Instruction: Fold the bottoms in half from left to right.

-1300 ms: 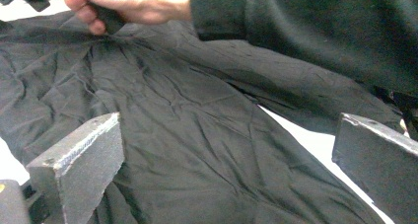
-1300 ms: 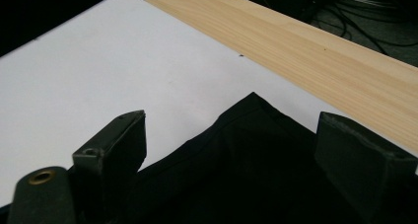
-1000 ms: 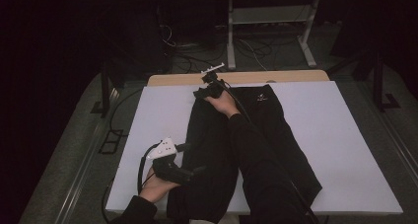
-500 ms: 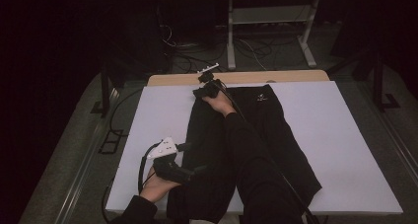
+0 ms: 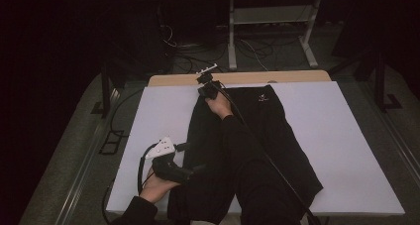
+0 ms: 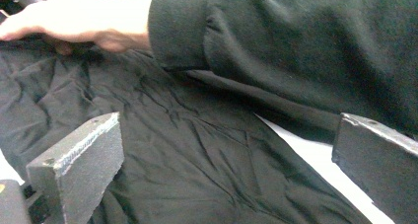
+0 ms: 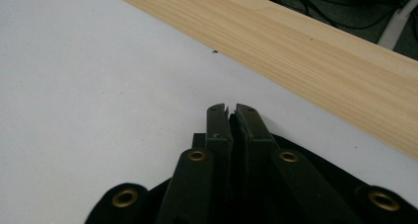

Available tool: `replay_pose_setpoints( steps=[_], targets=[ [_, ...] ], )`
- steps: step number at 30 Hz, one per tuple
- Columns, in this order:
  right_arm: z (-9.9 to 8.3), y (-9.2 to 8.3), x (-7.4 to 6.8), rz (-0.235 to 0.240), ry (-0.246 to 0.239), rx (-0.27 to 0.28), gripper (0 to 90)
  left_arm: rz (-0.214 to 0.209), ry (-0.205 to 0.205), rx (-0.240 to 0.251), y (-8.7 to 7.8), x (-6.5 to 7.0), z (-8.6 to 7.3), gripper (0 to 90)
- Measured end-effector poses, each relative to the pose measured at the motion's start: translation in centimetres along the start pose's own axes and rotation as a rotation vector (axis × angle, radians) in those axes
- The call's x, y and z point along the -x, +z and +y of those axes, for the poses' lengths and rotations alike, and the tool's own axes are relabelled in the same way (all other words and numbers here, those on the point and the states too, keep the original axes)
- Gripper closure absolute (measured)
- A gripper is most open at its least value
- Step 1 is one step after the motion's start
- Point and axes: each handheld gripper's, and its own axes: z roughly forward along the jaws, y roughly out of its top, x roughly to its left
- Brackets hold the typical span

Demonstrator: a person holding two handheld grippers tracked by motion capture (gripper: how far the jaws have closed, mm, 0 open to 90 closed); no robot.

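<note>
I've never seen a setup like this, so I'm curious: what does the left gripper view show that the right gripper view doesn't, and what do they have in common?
The left gripper view alone shows the left gripper with its jaws wide apart over wrinkled dark cloth, with the person's other hand and dark sleeve reaching across. The right gripper view alone shows the right gripper, whose jaws have just been closing and now pinch the garment's edge, plus the wooden table edge. Both share the black garment and the white table cover.
</note>
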Motion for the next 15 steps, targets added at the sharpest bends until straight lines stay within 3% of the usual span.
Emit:
replay_pose_setpoints(
  steps=[4,11,15],
  targets=[
    [0.0,-0.3,0.0,-0.01,0.001,-0.007,85.1,0.02,-0.023,-0.005,-0.2,-0.3,-0.1,0.0],
    [-0.1,-1.1,-0.5,-0.01,0.012,0.012,85.5,0.077,-0.068,-0.091,-0.7,-0.6,-0.4,0.0],
    [-0.6,-1.8,-0.7,-0.013,0.022,0.035,85.6,0.108,-0.115,-0.104,-1.4,-0.8,-0.5,0.0]
  ],
)
